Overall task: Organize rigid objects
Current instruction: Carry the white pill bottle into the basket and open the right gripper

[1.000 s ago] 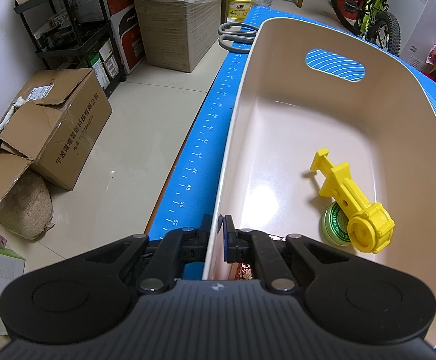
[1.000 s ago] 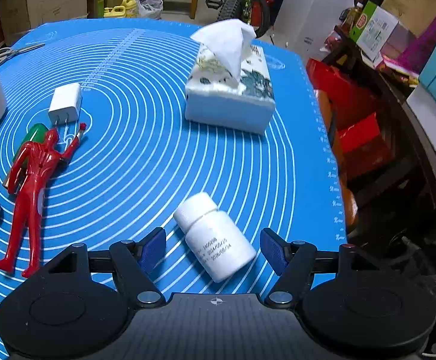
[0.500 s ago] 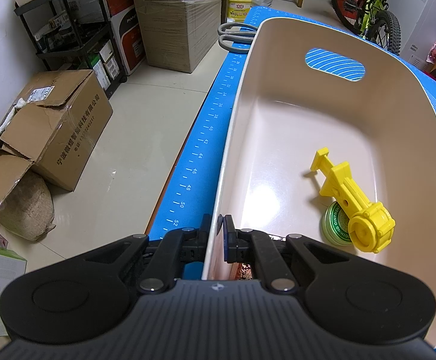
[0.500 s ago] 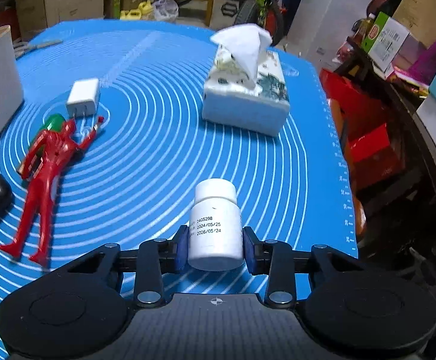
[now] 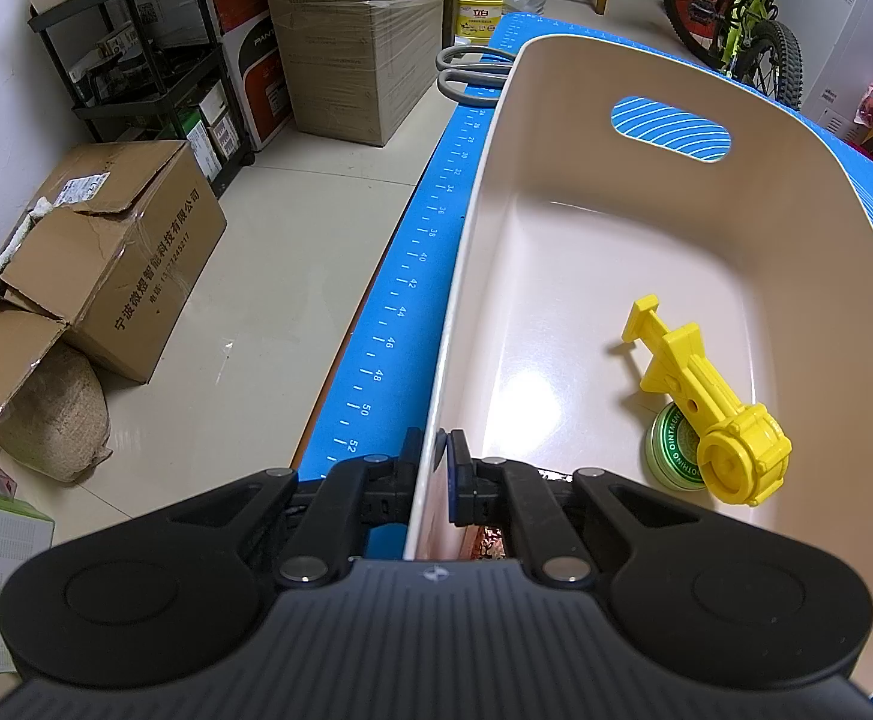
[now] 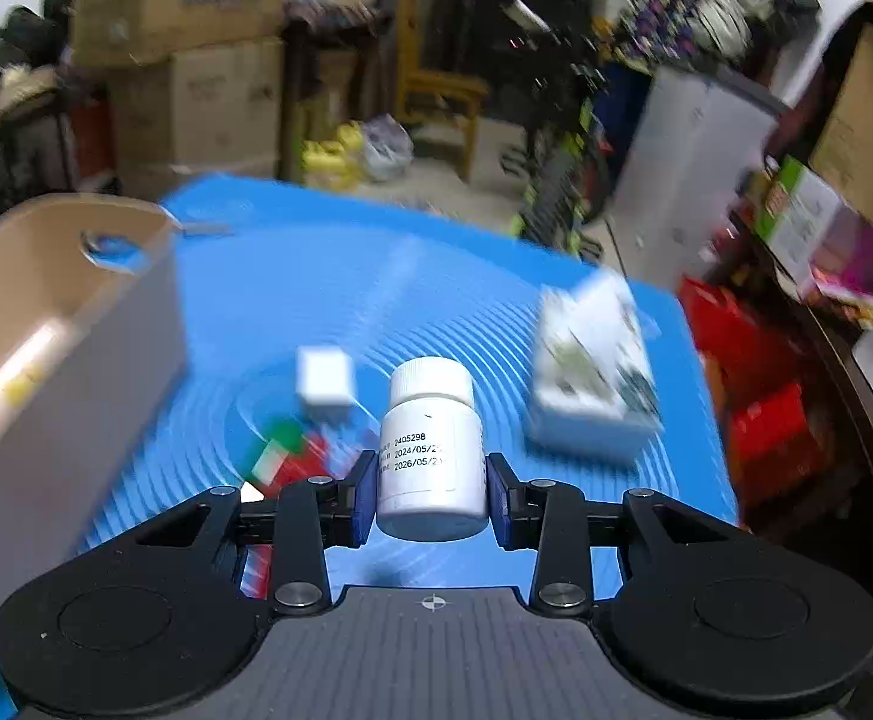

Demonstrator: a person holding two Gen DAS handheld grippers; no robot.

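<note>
The right gripper (image 6: 430, 495) is clamped on the bottle (image 6: 429, 456); carry it over the bin (image 5: 664, 276) rim, then lower it beside the yellow toy (image 5: 712, 414). The left gripper (image 5: 434, 474), nearly closed, pinches the bin wall and should hold firm.

Black ribbed grippers (image 5: 436, 468), blue (seemingly padded) fingers (image 6: 365, 495)

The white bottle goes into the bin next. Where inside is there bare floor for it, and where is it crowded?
The bin has bare floor from its handle cutout down to the yellow plastic part, and along the wall that the left gripper clamps. It is crowded at the near right corner, where that part lies on the green tin.
</note>
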